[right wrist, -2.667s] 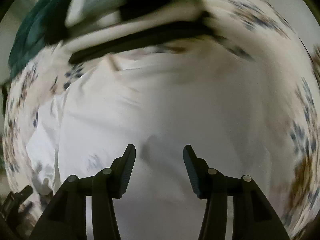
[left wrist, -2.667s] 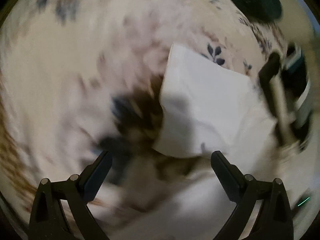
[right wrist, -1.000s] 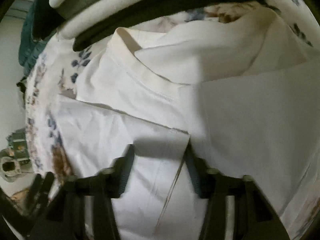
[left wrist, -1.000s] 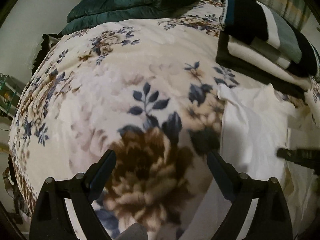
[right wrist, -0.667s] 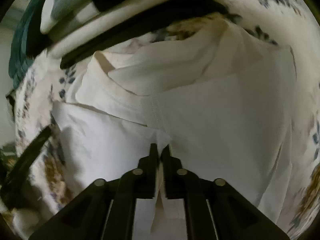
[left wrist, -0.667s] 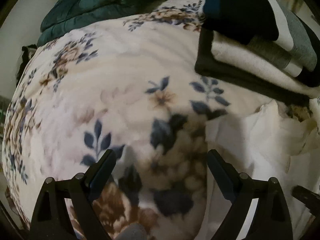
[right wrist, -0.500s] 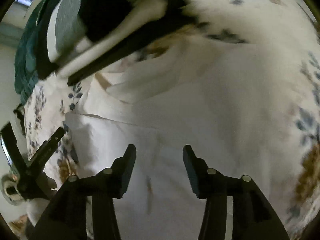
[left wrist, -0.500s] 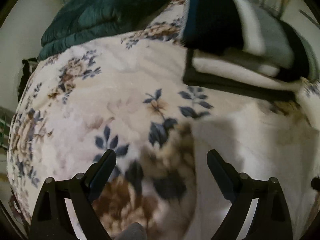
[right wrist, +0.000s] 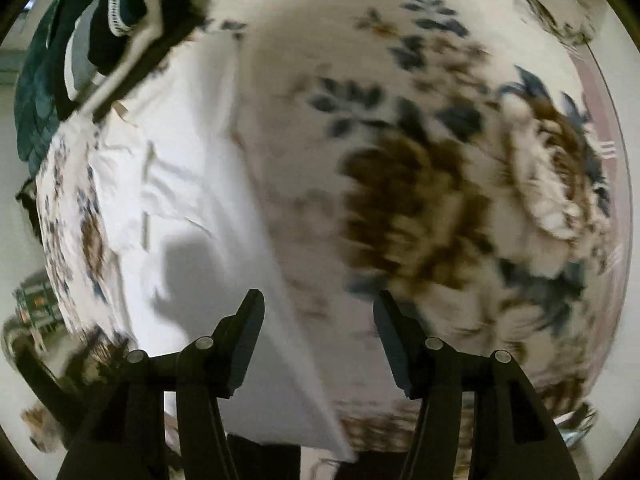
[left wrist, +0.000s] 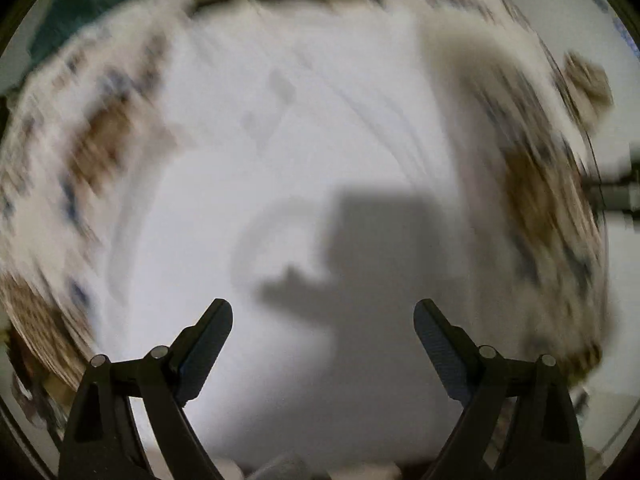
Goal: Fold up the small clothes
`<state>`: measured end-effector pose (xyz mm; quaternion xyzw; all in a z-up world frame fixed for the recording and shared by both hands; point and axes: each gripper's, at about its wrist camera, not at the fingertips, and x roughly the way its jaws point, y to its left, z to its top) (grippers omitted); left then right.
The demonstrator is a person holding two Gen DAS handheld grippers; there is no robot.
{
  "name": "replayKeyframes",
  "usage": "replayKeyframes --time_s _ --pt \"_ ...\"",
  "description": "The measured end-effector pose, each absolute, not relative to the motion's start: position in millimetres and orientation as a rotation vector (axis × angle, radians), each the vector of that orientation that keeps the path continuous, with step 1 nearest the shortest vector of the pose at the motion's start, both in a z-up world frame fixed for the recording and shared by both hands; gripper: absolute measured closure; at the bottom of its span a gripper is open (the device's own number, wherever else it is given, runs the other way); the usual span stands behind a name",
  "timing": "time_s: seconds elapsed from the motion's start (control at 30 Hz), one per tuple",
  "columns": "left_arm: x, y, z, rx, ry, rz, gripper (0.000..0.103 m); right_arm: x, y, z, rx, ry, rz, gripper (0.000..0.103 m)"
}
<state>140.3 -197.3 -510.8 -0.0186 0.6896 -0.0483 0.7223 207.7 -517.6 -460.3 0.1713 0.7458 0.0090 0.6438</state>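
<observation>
A white garment (right wrist: 192, 216) lies spread on a floral blanket (right wrist: 440, 184), its long straight edge running down toward the picture's bottom. My right gripper (right wrist: 318, 312) hangs above that edge, jaws opening, with nothing held between them. In the left wrist view the picture is smeared by motion; the white garment (left wrist: 304, 152) fills the middle and carries a gripper's shadow. My left gripper (left wrist: 322, 320) stands wide open above it, empty.
A stack of folded dark, grey and white clothes (right wrist: 120, 12) sits at the far left of the blanket beside a dark green quilt (right wrist: 36, 92). The blanket's edge (left wrist: 560, 208) and the floor show at the right of the left wrist view.
The right gripper was shut on the garment's fold, then opened, let go and swung right over the bare blanket. The left gripper swept from the flowers onto the white garment.
</observation>
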Motion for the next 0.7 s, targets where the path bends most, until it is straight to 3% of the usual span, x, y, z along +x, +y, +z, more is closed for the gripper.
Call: replayKeyframes --time_s 0.17,0.23,0.3,0.37,0.7 --pt "73.0 -274.8 -558.5 -0.157 1.681 -0.141 0.011 214.3 -546.6 -468.4 0.280 1.718 0.084 0.044" --pt "57.0 -299.7 -580.8 -0.165 1.717 -0.159 0.026 222.6 -549.8 -477.4 0.257 1.727 0.104 0.044" --pt "44.7 -317.5 -601.4 -0.144 1.738 -0.155 0.075 235.4 -547.0 -489.8 0.243 1.723 0.140 0.044" --pt "41.0 -322.2 -603.9 -0.113 1.716 -0.125 0.101 250.1 -542.8 -498.8 0.252 1.718 0.186 0.044" --pt "37.5 -260.6 -530.8 -0.283 1.520 -0.020 0.102 385.6 -474.6 -549.7 0.441 1.620 0.370 0.044"
